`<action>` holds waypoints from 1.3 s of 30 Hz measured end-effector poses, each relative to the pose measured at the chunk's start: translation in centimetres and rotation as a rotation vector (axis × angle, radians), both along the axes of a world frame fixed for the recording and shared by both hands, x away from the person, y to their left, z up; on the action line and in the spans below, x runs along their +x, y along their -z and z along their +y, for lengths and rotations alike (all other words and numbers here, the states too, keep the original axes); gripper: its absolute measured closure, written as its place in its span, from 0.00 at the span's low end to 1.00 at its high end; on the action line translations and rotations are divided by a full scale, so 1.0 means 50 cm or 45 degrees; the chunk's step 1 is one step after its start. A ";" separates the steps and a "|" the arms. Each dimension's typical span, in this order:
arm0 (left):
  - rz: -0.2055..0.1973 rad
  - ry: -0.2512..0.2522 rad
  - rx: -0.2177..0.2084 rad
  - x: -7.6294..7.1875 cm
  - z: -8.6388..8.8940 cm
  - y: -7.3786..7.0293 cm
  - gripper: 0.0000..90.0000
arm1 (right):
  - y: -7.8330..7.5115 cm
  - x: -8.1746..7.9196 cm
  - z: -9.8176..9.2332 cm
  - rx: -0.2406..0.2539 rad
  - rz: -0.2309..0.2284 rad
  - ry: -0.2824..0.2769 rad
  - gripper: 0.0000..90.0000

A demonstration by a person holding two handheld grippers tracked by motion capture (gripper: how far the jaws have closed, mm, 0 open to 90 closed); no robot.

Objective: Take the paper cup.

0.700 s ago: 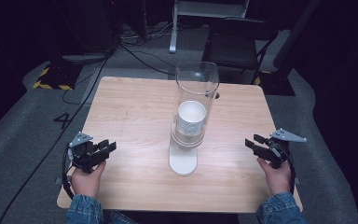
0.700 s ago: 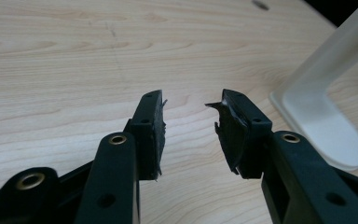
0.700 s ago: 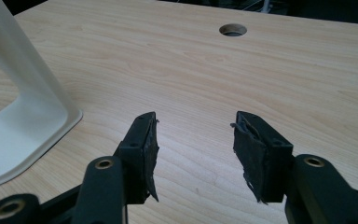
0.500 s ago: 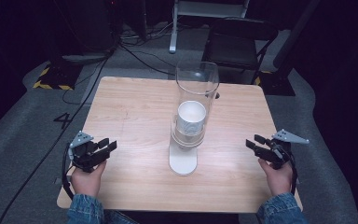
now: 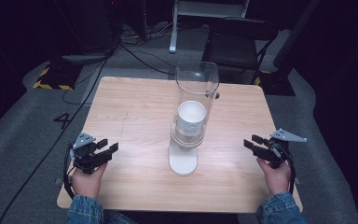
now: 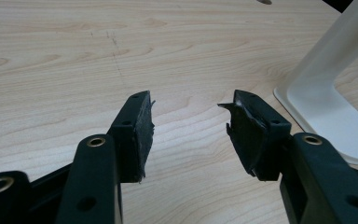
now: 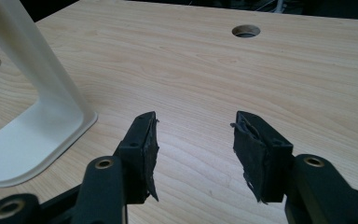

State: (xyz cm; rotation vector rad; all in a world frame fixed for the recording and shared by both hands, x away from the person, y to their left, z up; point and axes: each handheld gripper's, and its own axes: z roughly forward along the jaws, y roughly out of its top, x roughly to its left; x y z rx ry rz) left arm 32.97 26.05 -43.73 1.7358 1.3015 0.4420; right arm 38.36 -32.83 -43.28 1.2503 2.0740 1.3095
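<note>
Hovering over the table (image 5: 135,107), each hand-held gripper, left (image 6: 190,123) and right (image 7: 196,140), gapes apart; both grasp nothing.

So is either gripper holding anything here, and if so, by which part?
Nothing is held. The left gripper and the right gripper both stand open over bare table, apart from the cup dispenser.

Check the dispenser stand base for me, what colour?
White, matte. The stand base shows best in the right gripper view, flat on the light wood table.
</note>
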 end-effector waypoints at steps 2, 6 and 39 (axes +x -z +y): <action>-0.004 -0.006 -0.016 -0.003 0.002 -0.001 0.55 | -0.002 0.002 0.006 0.003 0.004 -0.008 0.56; -0.004 -0.004 -0.018 -0.004 0.005 -0.001 0.54 | -0.006 0.001 0.017 -0.005 0.001 -0.035 0.55; 0.019 0.014 -0.025 0.000 -0.001 0.010 0.49 | -0.030 -0.018 0.212 0.017 -0.003 -0.371 0.50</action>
